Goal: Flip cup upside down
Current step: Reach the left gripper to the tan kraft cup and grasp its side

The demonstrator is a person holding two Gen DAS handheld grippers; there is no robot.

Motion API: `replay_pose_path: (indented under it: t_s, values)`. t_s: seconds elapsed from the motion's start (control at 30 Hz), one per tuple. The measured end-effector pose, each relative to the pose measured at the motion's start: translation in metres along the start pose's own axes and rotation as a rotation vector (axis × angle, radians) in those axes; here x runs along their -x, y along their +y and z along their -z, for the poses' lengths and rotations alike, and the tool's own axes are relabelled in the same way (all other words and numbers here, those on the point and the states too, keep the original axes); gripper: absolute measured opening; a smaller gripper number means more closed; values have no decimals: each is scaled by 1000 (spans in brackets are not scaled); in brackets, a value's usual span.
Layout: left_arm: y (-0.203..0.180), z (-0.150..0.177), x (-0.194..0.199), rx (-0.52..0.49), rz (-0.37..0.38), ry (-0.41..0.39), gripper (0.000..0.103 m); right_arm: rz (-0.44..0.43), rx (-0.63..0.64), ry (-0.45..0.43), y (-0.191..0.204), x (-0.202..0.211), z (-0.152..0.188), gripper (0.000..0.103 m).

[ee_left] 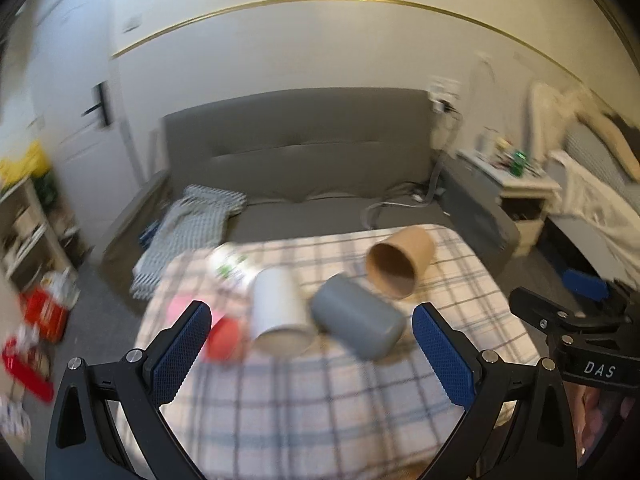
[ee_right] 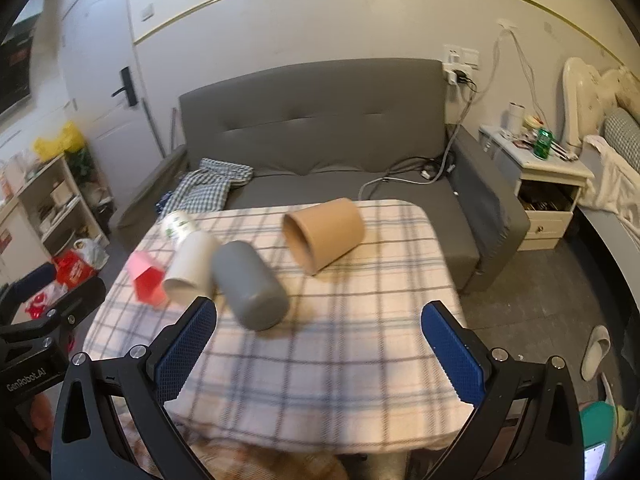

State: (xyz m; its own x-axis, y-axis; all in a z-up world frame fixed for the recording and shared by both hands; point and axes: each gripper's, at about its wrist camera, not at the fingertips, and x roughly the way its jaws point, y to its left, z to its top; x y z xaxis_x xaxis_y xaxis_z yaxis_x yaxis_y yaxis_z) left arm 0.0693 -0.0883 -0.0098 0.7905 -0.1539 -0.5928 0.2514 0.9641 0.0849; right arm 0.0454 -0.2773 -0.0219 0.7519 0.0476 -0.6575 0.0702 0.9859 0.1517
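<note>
Both grippers hover over the near edge of the worktop (ee_right: pixel 360 360), which is covered by a checked cloth, and neither touches anything. The left gripper (ee_left: pixel 312 344) has its jaws spread wide and empty; the right gripper (ee_right: pixel 320 344) likewise has its jaws wide apart with nothing between them.

Several cups lie on their sides on the cloth. In the right wrist view, the brown cup (ee_right: pixel 326 238) lies at about 12 o'clock from the jaws, its open mouth facing the camera and slightly left. The grey cup (ee_right: pixel 250 286) lies at about 11 o'clock, its closed end toward the camera, just beside the white cup (ee_right: pixel 192 266), which lies at 10 o'clock with its mouth facing down-left. A red cup (ee_right: pixel 148 278) lies further left, near the worktop's left edge, and a white container with green print (ee_right: pixel 178 226) sits behind the white cup.

The left wrist view is blurred. Behind the worktop stands a grey sofa (ee_right: pixel 320 120).
</note>
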Motion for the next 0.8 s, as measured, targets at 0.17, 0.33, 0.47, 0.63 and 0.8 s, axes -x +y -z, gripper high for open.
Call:
replay_pose_path:
  t_s: [0.17,0.33,0.47,0.63,0.8]
  values:
    - [-34,-33,-50,-143,86,61,103,30,-26,17,-31,-19,-20,103]
    - [-69,-52,-106,-270,144,134,103,63,-60,57,-67,-47,-37,103]
    - [-89,-58,-149,-315,178,217,103,83,-108,96,-93,-70,-46,103]
    - [-107,-61,-188,-372,176,293,103,97,-140,141,-115,-96,-48,103]
    - [-118,-65,-217,-404,126,377,103,92,-151,184,-122,-118,-40,103]
